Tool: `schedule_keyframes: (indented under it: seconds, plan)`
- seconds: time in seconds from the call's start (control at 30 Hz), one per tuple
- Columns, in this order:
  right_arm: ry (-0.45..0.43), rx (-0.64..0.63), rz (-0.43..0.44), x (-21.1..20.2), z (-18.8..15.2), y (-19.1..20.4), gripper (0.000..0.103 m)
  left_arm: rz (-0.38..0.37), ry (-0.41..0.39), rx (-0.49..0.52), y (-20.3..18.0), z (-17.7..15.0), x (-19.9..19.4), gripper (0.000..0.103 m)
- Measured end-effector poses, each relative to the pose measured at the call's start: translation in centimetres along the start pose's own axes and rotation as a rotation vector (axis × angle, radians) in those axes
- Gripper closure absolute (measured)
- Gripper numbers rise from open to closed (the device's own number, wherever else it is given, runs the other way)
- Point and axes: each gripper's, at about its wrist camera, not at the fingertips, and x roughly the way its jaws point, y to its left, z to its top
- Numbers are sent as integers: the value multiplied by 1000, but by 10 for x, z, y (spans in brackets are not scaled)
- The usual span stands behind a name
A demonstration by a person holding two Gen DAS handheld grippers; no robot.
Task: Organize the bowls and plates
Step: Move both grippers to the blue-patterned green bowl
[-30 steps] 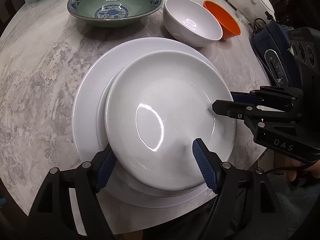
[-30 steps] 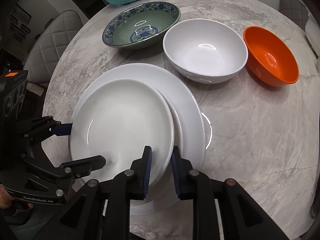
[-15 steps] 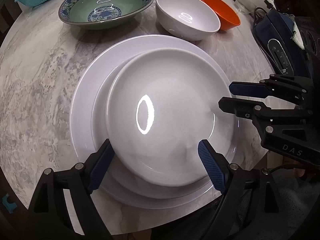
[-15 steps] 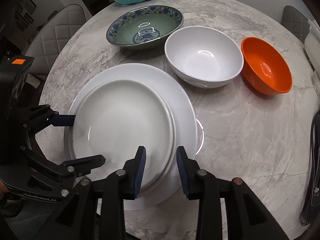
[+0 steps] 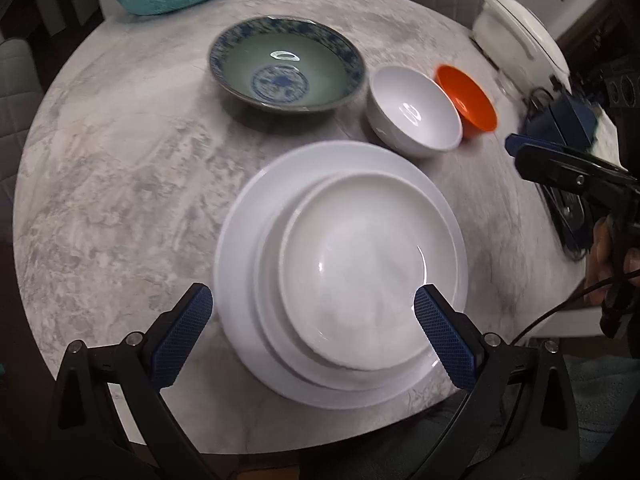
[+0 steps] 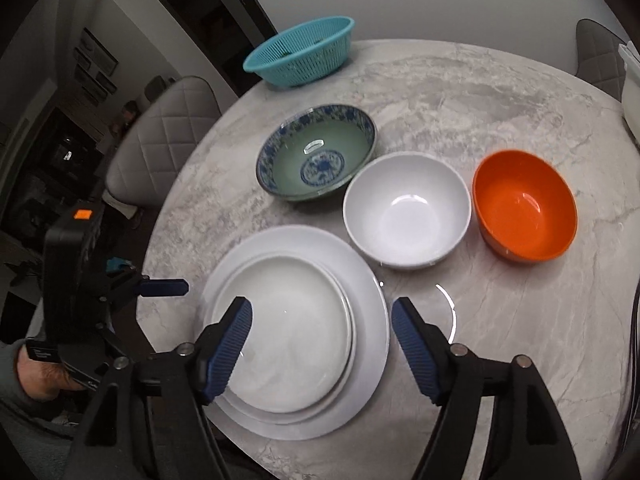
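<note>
Plates come first: a small white plate sits inside a big white plate at the near edge of the marble table, and it is not quite in the middle but pushed toward the edge of the big one. Both look hard, smooth and shiny, so I think they are slippery and would break if dropped. The best place to hold one is its thin rim, with one pad on top and one under it. Past the big plate stand three bowls in a row: a blue-patterned bowl, a white bowl just beside it, and an orange bowl next to that. The bowls look deeper and thicker at the lip, so a pinch on the wall near the top should work, and the smaller ones could nest in the bigger ones. A teal basket is far behind the big plate. The left gripper hangs above the near side of the big plate with its jaws wide apart and nothing in them. The right gripper floats over the small plate, also spread wide and holding nothing. Neither one touches a plate.
</note>
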Motion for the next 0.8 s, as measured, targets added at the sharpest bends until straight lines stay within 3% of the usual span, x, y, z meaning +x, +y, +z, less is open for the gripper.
schedule_keyframes:
  seconds: [0.1, 0.23, 0.33, 0.43, 0.57, 0.8]
  plan:
    - [-4, 4, 68, -7, 32, -17, 28, -20, -43, -154, 30, 22, -14, 0]
    - [-16, -29, 93, -10, 79, -36, 28, -15, -62, -275, 74, 70, -30, 1]
    - [15, 8, 116, 1, 117, -50, 29, -70, -108, -345, 104, 104, -34, 2]
    - [42, 78, 191, 19, 147, -60, 35, -65, -66, -341, 124, 141, -17, 2]
    - [106, 152, 201, 57, 169, -63, 39, -117, -15, -304, 130, 171, 15, 3]
    - [223, 204, 155, 120, 174, -62, 51, -117, 50, -255, 121, 172, 53, 8]
